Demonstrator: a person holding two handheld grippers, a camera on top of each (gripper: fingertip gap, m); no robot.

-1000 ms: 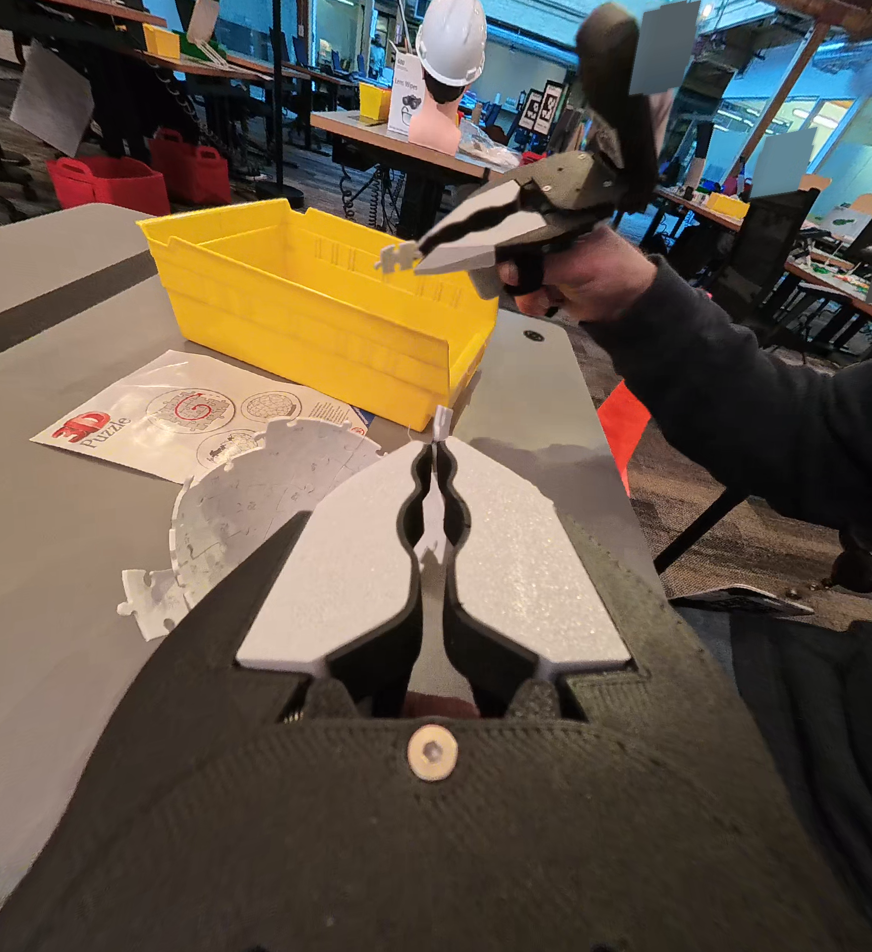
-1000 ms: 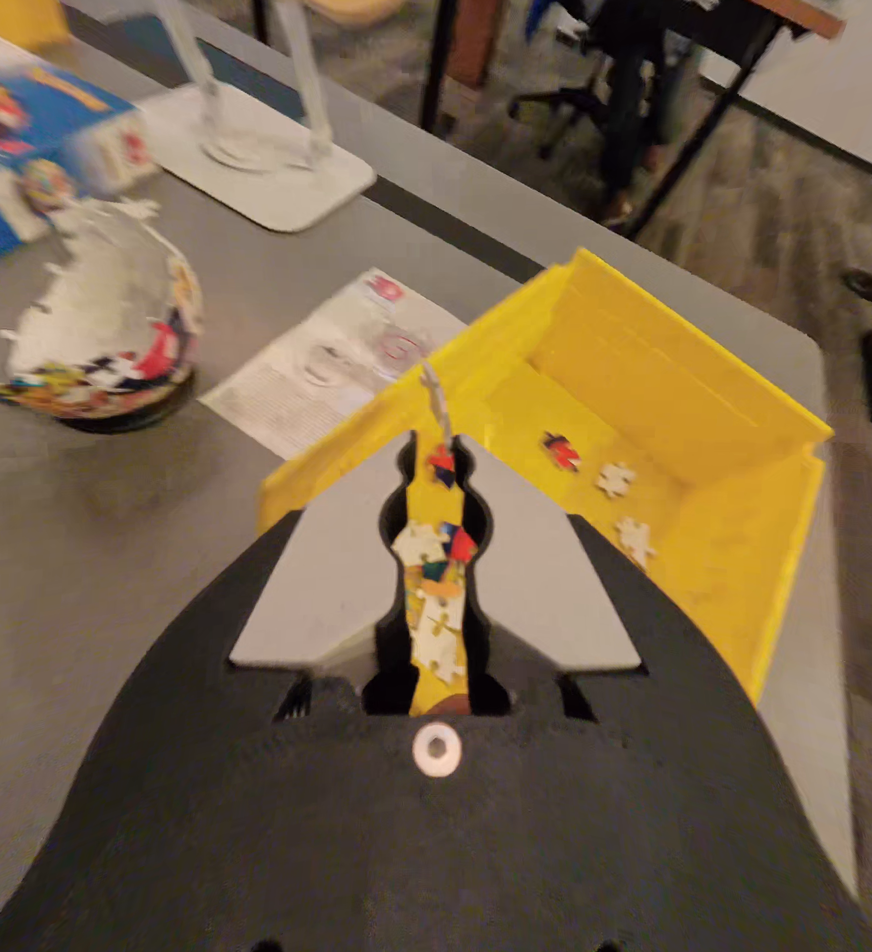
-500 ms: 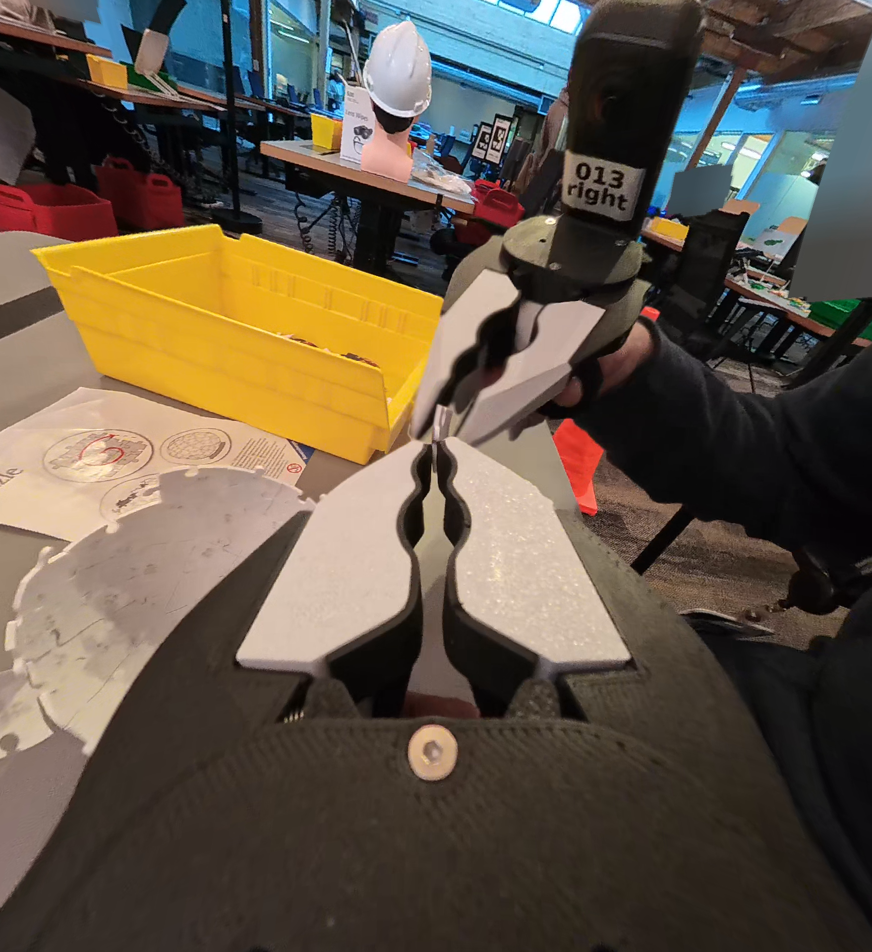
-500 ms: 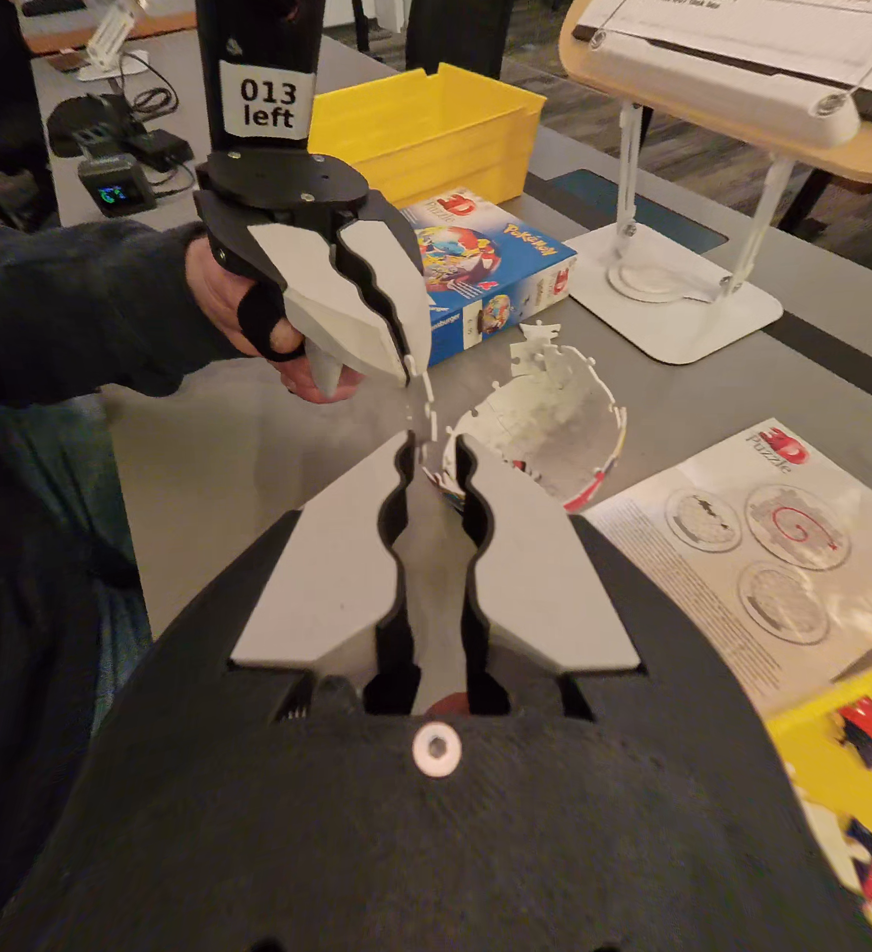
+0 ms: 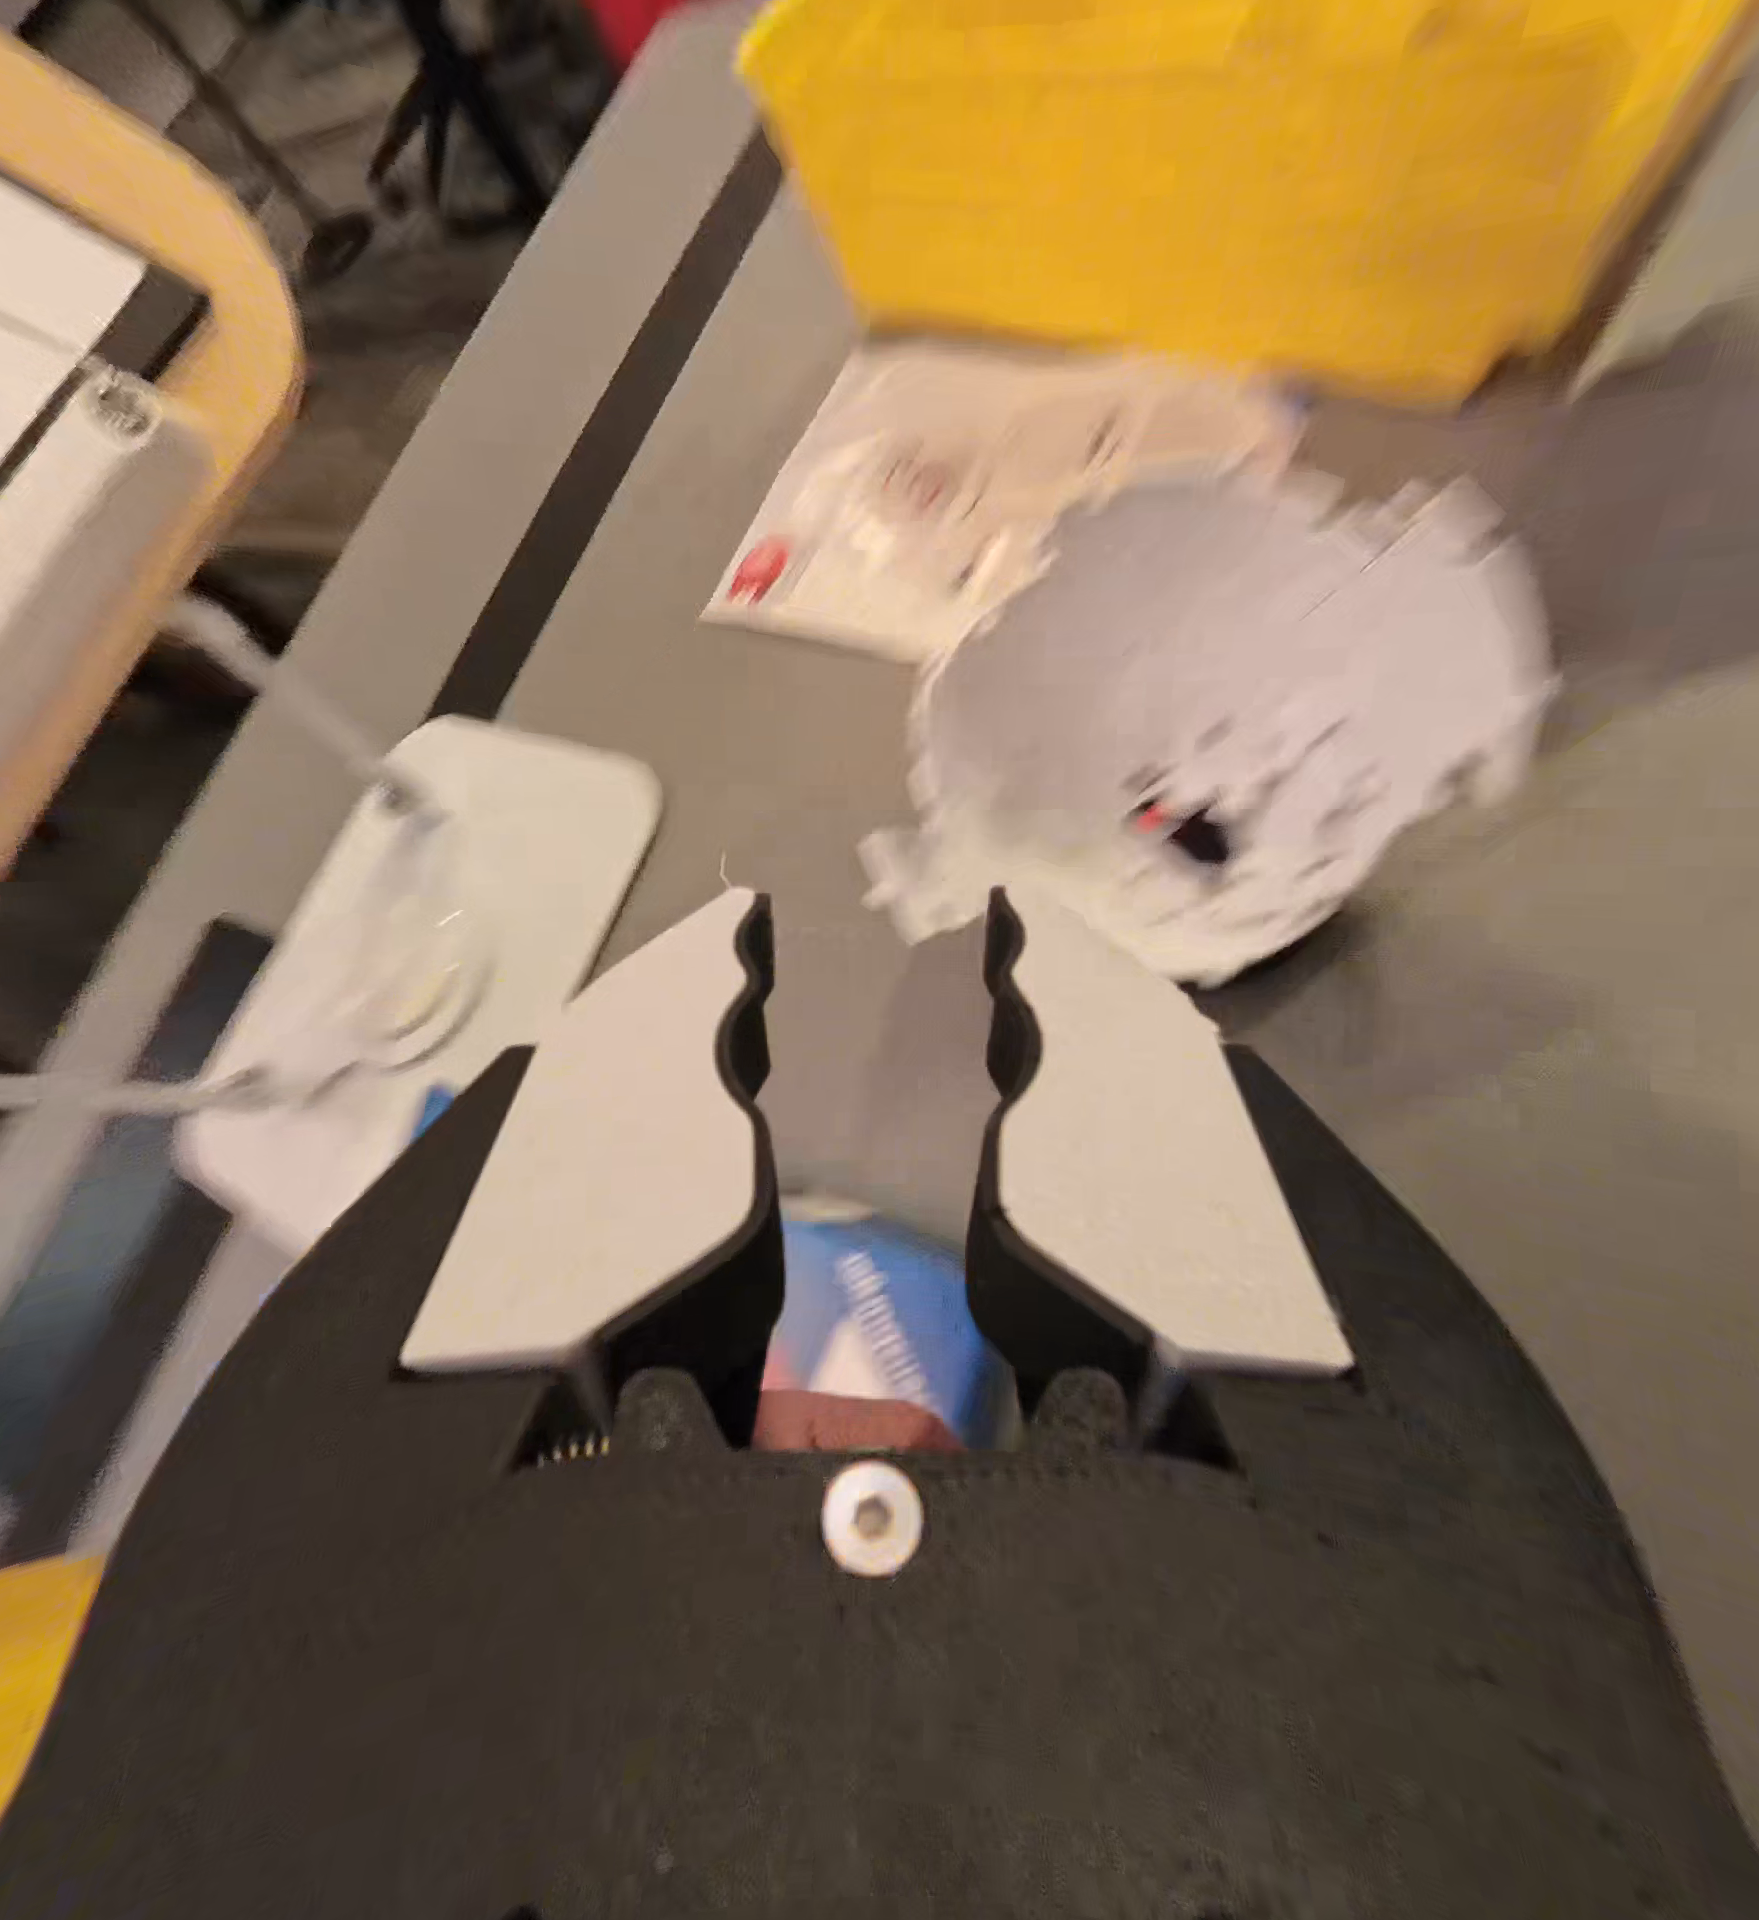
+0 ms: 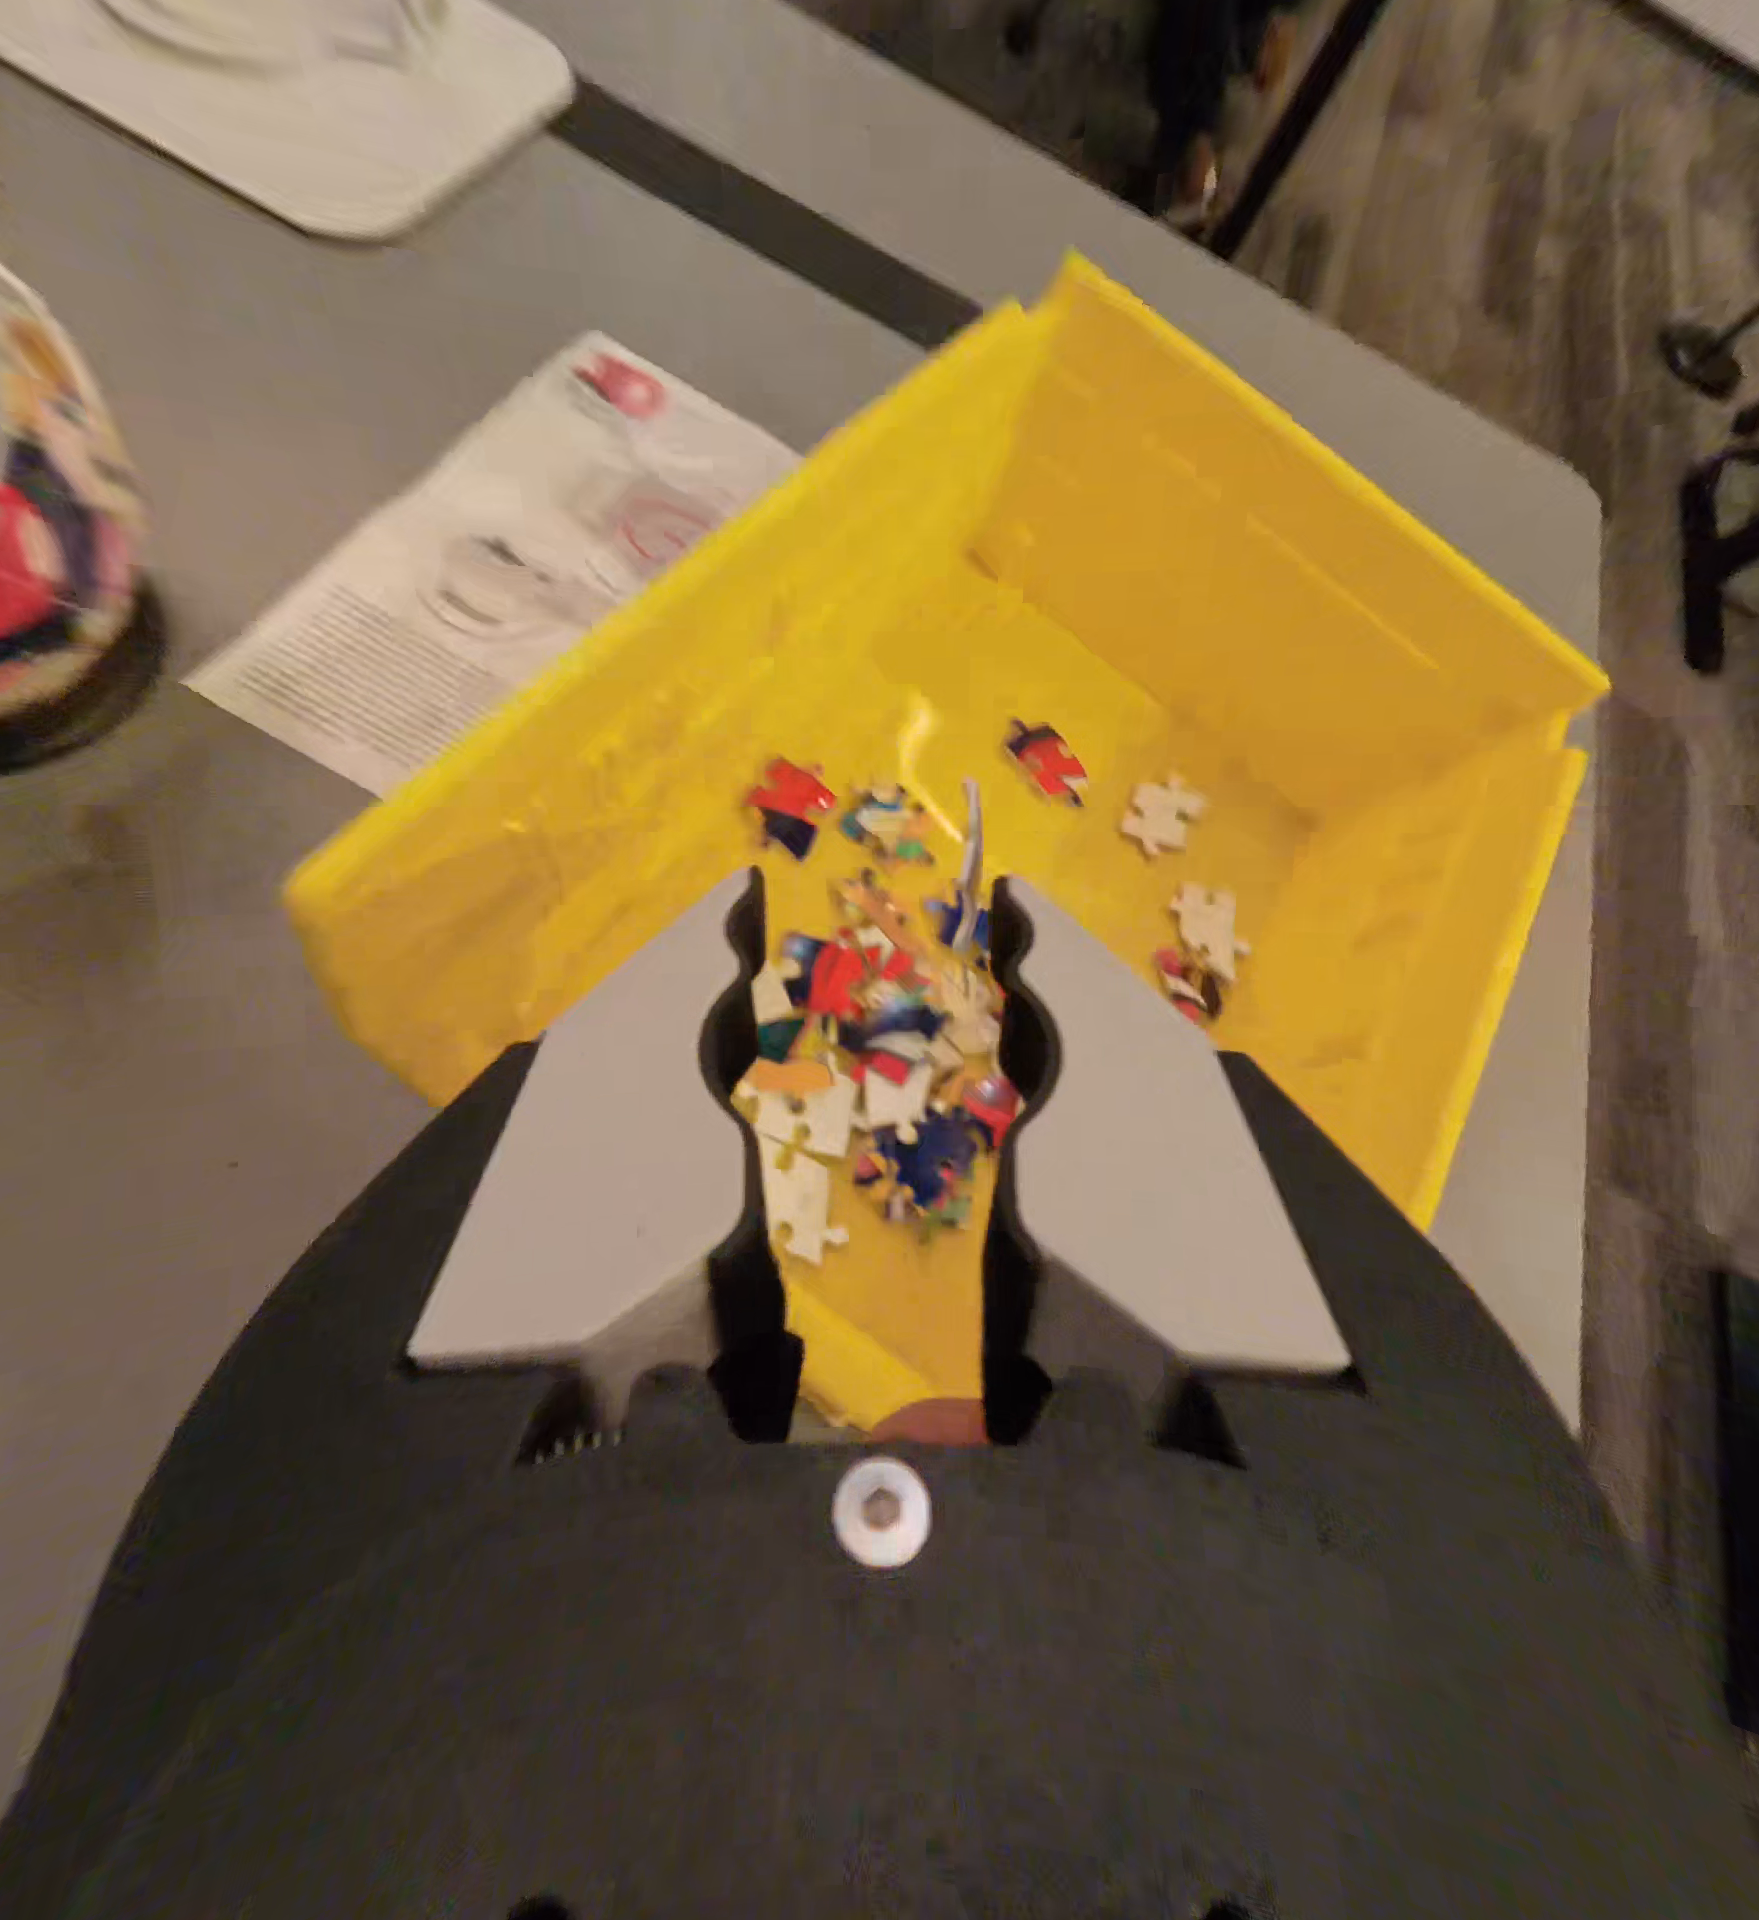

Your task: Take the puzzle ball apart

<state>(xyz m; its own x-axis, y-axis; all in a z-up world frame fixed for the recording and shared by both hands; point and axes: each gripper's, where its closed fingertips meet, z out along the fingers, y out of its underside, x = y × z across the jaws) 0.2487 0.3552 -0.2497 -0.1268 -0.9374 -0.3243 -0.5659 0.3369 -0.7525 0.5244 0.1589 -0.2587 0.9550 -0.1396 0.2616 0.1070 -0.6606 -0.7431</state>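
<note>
The puzzle ball [image 5: 1218, 748] is a blurred white half shell with a jagged rim, on the grey table just ahead and right of my left gripper [image 5: 875, 914]. That gripper is open and empty, its tips close to the shell's near edge. In the right wrist view the ball [image 6: 2, 520] shows its coloured outside at the left edge. My right gripper [image 6: 877, 894] is open above the yellow bin [image 6: 1218, 499]. A thin puzzle piece [image 6: 974, 862] hangs edge-on beside its right fingertip, over a pile of loose pieces [image 6: 875, 1049].
An instruction sheet [image 6: 501, 561] lies between ball and bin. A white stand base [image 5: 501, 852] sits left of my left gripper, with a blue box [image 5: 854, 1320] under it. The table edge and floor lie right of the bin [image 6: 1685, 935]. The left gripper's tips are roughly 35 cm from the right gripper's.
The grippers met tip to tip half a second ago. My right gripper has since swung over the bin and opened. My left gripper has opened and swung back toward the ball.
</note>
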